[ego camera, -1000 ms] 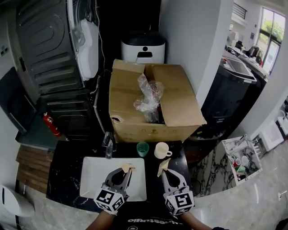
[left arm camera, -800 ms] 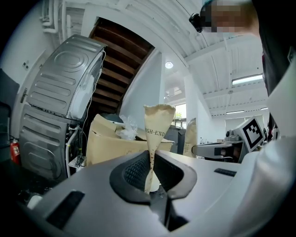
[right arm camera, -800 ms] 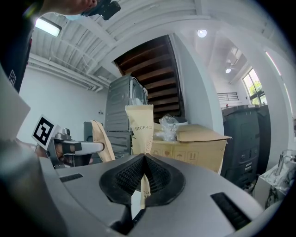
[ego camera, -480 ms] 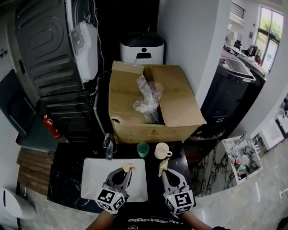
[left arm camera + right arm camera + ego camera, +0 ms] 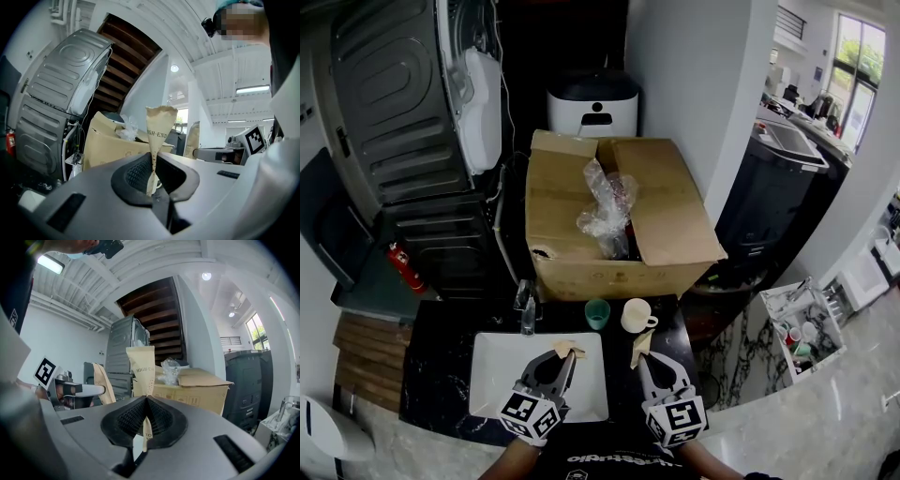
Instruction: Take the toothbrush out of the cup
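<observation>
Dark stone counter [image 5: 436, 366] with a white sink [image 5: 487, 375] is seen from above; a green cup [image 5: 597, 312] and a white mug [image 5: 636, 315] are set at 12 o'clock of the grippers, and no toothbrush can be made out in either. The left gripper [image 5: 565, 356] is clamped tight on the left paper strip [image 5: 159, 126], the right gripper [image 5: 639, 360] on the right paper strip [image 5: 142, 371]. Both strips are held upright, seemingly to be kept clear of the sink.

On the counter [image 5: 436, 356], the faucet [image 5: 526, 314] stands behind the sink [image 5: 497, 380]. The cup [image 5: 597, 312] and mug [image 5: 635, 316] sit right of it, before the box [image 5: 581, 272] holding a bag [image 5: 605, 211].
</observation>
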A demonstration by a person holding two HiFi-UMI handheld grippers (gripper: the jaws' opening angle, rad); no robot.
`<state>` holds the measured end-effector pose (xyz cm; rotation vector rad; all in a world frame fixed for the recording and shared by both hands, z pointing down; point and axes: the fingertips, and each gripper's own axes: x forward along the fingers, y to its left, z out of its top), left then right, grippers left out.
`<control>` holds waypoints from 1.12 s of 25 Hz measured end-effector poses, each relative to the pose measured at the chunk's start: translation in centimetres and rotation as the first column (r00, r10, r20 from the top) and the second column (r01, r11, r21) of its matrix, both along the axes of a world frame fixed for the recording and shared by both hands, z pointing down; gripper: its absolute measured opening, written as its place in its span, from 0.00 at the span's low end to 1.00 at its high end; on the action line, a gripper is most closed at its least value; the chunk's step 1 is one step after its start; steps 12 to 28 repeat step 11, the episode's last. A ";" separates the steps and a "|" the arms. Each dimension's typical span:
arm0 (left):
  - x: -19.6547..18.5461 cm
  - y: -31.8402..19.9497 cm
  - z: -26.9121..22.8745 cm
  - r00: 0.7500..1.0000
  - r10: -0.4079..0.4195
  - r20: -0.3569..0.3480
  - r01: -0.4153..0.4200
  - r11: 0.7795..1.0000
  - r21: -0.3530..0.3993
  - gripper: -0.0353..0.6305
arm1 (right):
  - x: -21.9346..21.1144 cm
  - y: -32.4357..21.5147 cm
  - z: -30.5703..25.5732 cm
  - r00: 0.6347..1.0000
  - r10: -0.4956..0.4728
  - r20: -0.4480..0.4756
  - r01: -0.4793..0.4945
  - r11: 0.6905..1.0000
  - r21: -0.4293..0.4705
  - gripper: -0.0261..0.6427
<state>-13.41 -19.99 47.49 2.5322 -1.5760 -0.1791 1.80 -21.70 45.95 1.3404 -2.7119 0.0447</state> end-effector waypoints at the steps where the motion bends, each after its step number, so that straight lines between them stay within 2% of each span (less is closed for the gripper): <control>1: 0.1 0.0 0.0 1.000 0.002 0.005 -0.002 1.000 0.002 0.10 | 0.0 0.0 0.1 1.000 0.001 0.000 -0.001 1.000 -0.002 0.09; 28: 0.8 0.3 0.2 1.000 0.014 0.020 -0.014 1.000 -0.001 0.10 | 0.2 0.3 -0.1 1.000 0.002 0.006 -0.002 1.000 -0.009 0.10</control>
